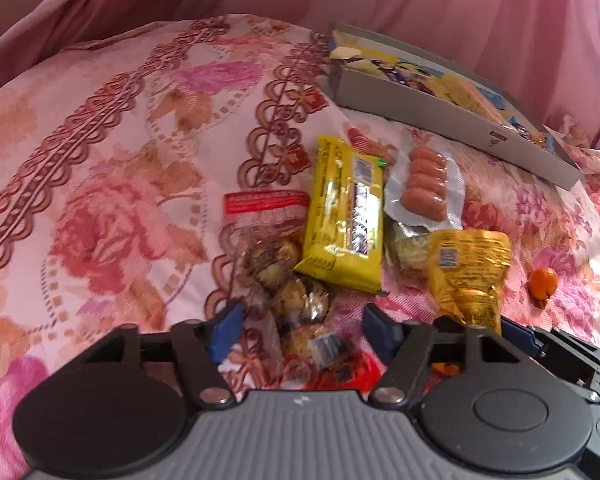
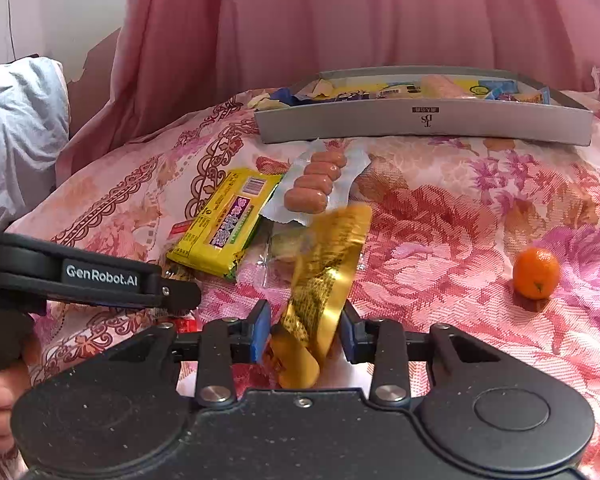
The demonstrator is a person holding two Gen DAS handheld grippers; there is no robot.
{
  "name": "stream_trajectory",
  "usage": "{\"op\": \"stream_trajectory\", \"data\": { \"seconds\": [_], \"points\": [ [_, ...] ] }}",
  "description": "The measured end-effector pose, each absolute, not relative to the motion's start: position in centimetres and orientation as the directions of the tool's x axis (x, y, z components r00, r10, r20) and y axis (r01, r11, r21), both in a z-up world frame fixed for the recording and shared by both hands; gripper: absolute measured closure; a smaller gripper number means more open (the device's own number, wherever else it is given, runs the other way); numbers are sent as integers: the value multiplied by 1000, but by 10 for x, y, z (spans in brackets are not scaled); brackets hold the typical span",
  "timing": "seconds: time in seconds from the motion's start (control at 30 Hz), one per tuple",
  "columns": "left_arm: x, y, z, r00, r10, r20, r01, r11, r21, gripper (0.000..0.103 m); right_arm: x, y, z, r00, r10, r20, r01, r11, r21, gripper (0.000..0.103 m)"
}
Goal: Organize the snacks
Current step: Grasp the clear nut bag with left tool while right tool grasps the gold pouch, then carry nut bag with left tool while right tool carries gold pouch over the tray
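— Pink floral bedspread [image 2: 440,216] carries everything?
— Yes. The right gripper [image 2: 305,330] pinches a gold pouch [image 2: 324,264], motion-blurred; a sausage pack [image 2: 314,182] and yellow packet [image 2: 224,226] crowd behind it, below a gray box [image 2: 424,124].
— Left gripper [image 1: 298,332]?
— Spread apart over blurry wrapped chocolates [image 1: 296,292].

Both cameras sit low over the floral bedspread [image 1: 100,168], each looking forward along its own fingers toward the pink curtain [image 2: 380,20]. The left wrist view hangs close above the clear bag of wrapped sweets [image 1: 292,280], which looks blurred. The right wrist view sits further right, facing the grey box [image 2: 424,124] almost squarely. Both share the yellow packet [image 1: 346,216], sausage pack [image 1: 424,184], gold pouch [image 1: 468,272], and orange [image 2: 536,274].
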State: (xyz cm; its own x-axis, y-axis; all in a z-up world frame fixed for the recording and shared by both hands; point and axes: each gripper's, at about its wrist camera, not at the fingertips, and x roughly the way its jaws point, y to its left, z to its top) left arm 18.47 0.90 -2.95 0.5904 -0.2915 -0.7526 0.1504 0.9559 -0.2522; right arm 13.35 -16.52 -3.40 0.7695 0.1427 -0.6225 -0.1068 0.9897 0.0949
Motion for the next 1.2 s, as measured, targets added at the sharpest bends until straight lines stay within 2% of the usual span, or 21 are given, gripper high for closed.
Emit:
{"op": "stream_trajectory", "data": {
  "seconds": [0.13, 0.2, 0.3, 0.4, 0.67, 1.2],
  "points": [
    [187, 6, -31, 592, -279, -756, 152, 960, -235, 29, 143, -165, -34, 767, 140, -626, -96, 990, 104, 65],
    [184, 4, -30, 600, -249, -760, 149, 969, -199, 42, 146, -166, -35, 763, 146, -629, -96, 989, 113, 66],
    [179, 5, -29, 602, -249, -759, 162, 968, -189, 50, 145, -168, -34, 761, 155, -629, -96, 987, 127, 70],
    [175, 7, -25, 581, -261, -771, 155, 965, -210, 53, 138, -165, -31, 767, 152, -624, -110, 988, 106, 73],
    [161, 9, -16, 471, -331, -817, 82, 939, -334, 55, 114, -160, -19, 773, 138, -619, -160, 987, 19, 76],
    [118, -21, -8, 369, -399, -839, 61, 911, -407, 56, 58, -202, -3, 780, 70, -622, -96, 995, -8, 76]
  ]
}}
